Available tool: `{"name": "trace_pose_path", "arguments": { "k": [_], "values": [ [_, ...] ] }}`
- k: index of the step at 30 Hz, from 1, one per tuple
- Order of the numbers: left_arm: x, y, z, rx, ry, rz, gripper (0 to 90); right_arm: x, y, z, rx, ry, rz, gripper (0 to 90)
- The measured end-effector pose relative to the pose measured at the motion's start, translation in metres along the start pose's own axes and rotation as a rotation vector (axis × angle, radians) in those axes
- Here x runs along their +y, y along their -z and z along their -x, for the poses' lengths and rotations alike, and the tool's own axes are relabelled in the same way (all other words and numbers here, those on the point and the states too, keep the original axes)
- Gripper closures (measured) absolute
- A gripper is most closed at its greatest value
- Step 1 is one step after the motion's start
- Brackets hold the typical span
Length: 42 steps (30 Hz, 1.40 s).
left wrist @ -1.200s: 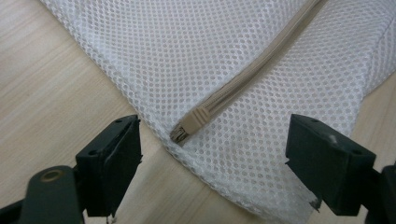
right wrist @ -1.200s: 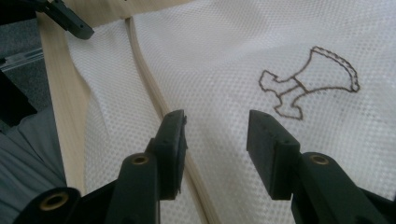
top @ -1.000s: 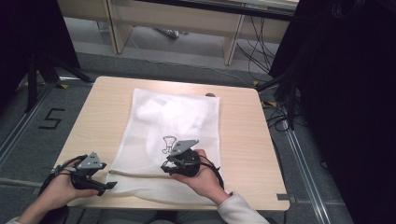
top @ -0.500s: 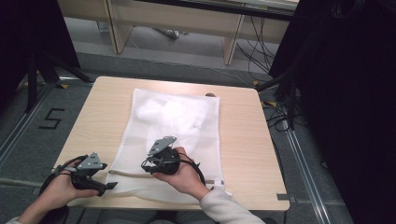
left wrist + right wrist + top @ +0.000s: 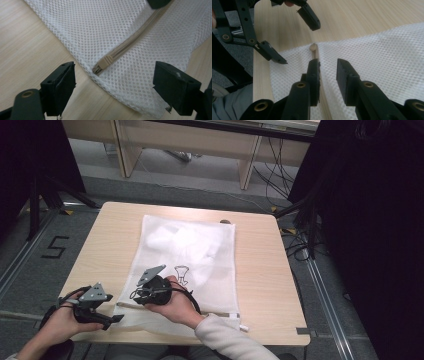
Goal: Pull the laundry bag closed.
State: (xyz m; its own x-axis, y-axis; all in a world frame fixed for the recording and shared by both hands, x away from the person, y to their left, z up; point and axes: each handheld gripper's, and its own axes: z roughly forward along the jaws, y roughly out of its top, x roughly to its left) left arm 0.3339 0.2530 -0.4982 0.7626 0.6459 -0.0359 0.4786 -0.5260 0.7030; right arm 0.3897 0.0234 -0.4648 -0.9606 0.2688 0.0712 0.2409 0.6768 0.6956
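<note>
Since the earlier high view the right gripper point(image 5: 145, 292) has slid along the near edge of the light wooden table point(image 5: 260, 270) toward its near left corner, and its jaws have just been closing; they now stand narrowly parted, astride the beige zipper strip point(image 5: 315, 58) of the white mesh laundry bag point(image 5: 200, 250), not visibly pinching it. The left gripper point(image 5: 112, 318) sits at the near left corner with its jaws wide apart and nothing between the pads, the bag's corner lying just ahead of them. In the left gripper view the strip's tan end stop point(image 5: 103, 63) lies between and slightly beyond the jaws, and the strip runs away from it diagonally, along the bag's near hem toward the right gripper. So the strip's long axis follows the near table edge, and the left gripper is nearer its end. Farther off, the bag's body stretches toward the far edge, with bare tabletop left and right for sliding.
</note>
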Motion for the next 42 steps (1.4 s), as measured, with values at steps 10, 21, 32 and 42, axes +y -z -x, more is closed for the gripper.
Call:
{"name": "trace_pose_path", "arguments": {
  "k": [10,21,32,42],
  "values": [
    [-0.003,0.005,-0.001,0.008,-0.022,-0.004,17.7,0.01,-0.029,-0.005,0.032,-0.005,-0.034,75.5],
    [-0.004,0.005,0.001,0.015,-0.013,-0.013,17.7,0.017,-0.049,-0.01,0.055,-0.007,-0.04,74.6],
    [-0.005,0.005,0.001,0.011,-0.007,-0.027,17.7,0.018,-0.063,-0.011,0.04,-0.025,-0.065,73.2],
    [-0.006,0.004,0.0,0.007,-0.002,-0.031,17.6,0.02,-0.07,-0.01,0.014,-0.015,-0.097,80.0]
  ]
}}
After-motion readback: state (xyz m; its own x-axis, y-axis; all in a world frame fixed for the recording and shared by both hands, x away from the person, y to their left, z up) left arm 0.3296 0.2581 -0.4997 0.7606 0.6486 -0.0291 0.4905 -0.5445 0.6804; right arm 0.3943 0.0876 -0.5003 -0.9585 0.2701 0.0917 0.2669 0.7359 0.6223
